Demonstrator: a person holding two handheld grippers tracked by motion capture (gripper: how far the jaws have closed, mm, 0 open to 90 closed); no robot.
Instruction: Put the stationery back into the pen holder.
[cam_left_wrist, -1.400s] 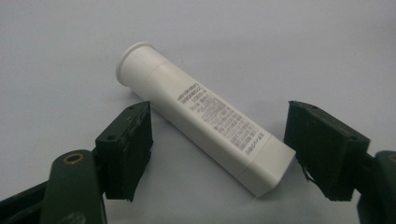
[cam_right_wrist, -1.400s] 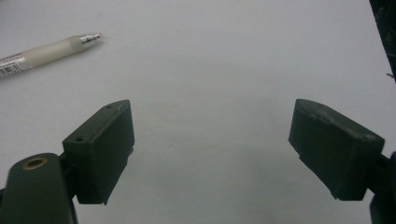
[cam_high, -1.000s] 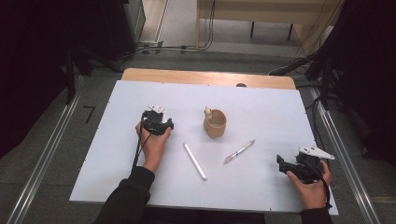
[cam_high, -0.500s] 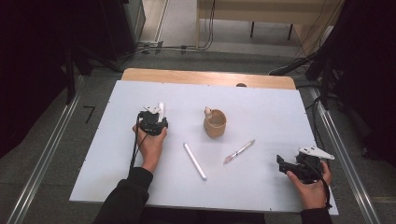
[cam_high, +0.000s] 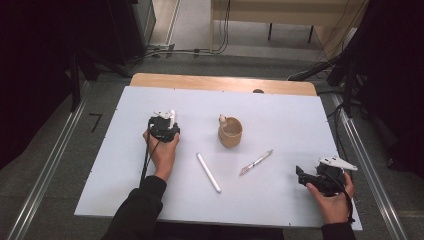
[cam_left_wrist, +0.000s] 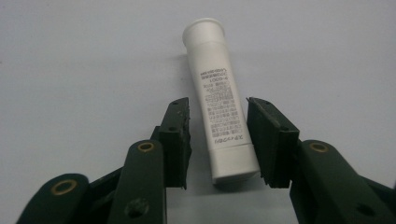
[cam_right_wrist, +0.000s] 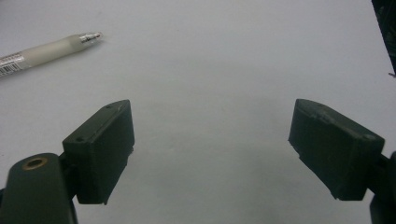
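A white tube (cam_left_wrist: 219, 107) with small printed text lies on the white table, its flared cap pointing away. My left gripper (cam_left_wrist: 218, 135) is open, with one jaw on each side of the tube's near end and a small gap on both sides. From above, the left gripper (cam_high: 164, 122) sits left of a brown cup (cam_high: 230, 134). My right gripper (cam_high: 301, 176) rests near the front right corner, open with nothing between the jaws (cam_right_wrist: 210, 144). A clear pen (cam_high: 256, 162) lies between it and the cup, its tip (cam_right_wrist: 91, 36) showing at upper left.
A long white stick (cam_high: 208, 172) lies slantwise in the middle front of the table (cam_high: 280, 110). A small pale figure (cam_high: 222, 119) sits on the cup's rim. A wooden strip (cam_high: 220, 82) runs along the far edge. Dark curtains and cables surround the table.
My left gripper has shifted slightly to the left, away from the cup. The right gripper, pen, stick and cup have stayed where they were.
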